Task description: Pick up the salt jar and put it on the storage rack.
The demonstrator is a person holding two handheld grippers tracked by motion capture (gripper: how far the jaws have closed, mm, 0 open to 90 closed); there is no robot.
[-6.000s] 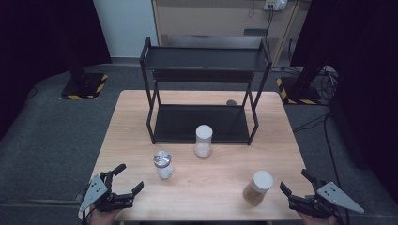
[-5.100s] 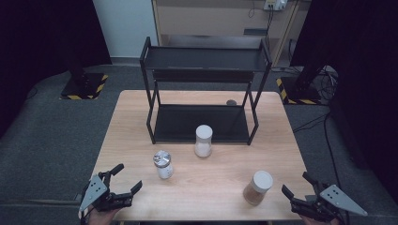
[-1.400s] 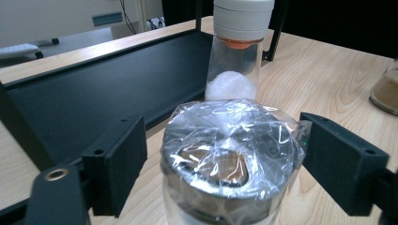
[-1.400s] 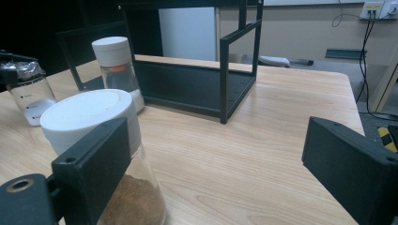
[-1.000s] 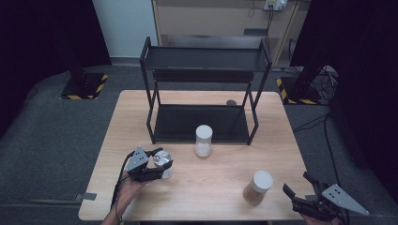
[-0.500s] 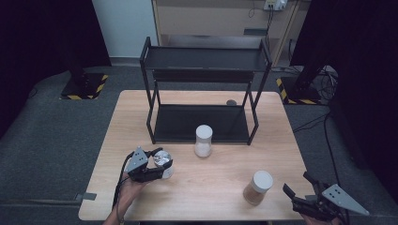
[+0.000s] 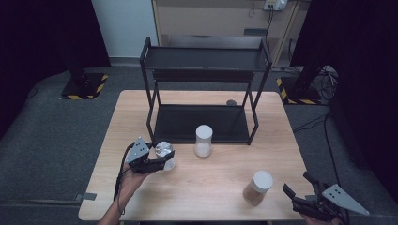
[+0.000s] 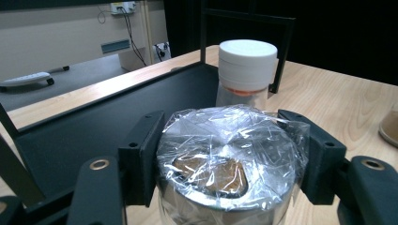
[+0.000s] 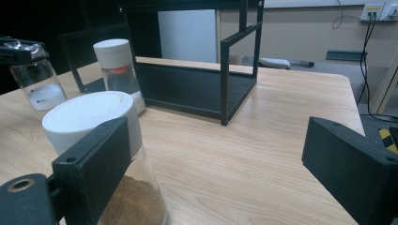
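one jar now has fingers on it: the left gripper [image 7: 157, 161], which sat idle at the near left corner of the worktop [image 7: 220, 192] six seconds ago, has reached the foil-topped jar [image 7: 164, 155] and clamps its fingers [image 8: 141, 154] against both sides just under the crinkled film. the jar stands on the worktop in front of the black shelf rack [image 7: 202, 91], left of the white-lidded jar [image 7: 203, 140]. the grasp looks complete, so lifting toward the rack seems next. the right gripper [image 7: 300, 194] waits, fingers spread and empty, beside the brown-powder jar [image 7: 257, 187].
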